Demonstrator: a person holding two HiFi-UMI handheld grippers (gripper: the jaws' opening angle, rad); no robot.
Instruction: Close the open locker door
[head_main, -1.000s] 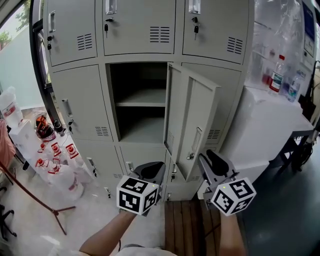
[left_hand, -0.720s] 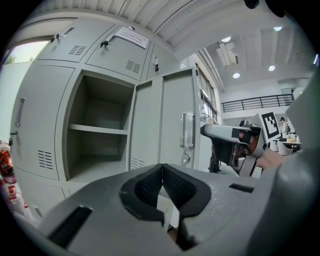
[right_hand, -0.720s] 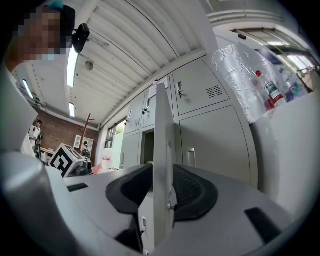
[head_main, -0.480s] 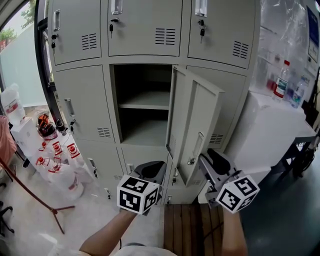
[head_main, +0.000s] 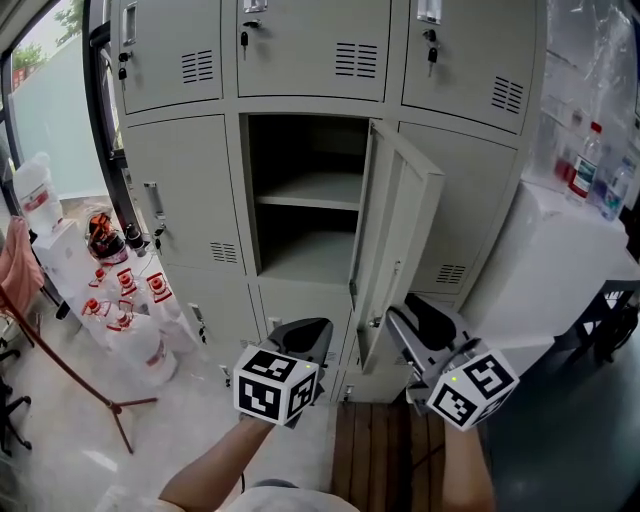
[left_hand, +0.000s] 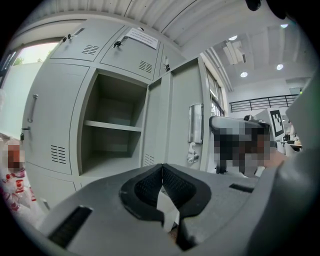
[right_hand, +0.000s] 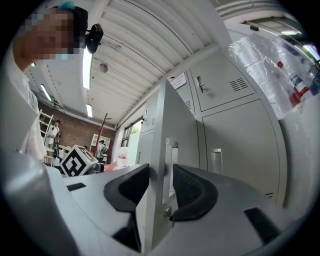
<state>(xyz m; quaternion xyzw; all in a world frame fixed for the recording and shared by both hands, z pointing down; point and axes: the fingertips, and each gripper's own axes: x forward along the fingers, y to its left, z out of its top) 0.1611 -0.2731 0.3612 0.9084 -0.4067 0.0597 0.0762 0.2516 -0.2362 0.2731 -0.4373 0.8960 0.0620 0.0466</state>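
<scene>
The grey locker's middle compartment stands open, and its door is swung out toward me on hinges at its right. In the right gripper view the door's free edge stands between my right gripper's jaws, which have just been opening; the pull handle and the lock are close to the right pad. From the head view this gripper sits at the door's lower corner. My left gripper hangs below the opening, shut and holding nothing, facing the door.
Closed locker doors surround the opening. White jugs with red labels and a red-legged stand crowd the floor at the left. A white cabinet with bottles stands on the right. Wooden planks lie underfoot.
The lockers have slid right and down in the head view. The door looks narrower, and my right gripper has edged left until it meets the door's lower edge. The left gripper has barely shifted.
</scene>
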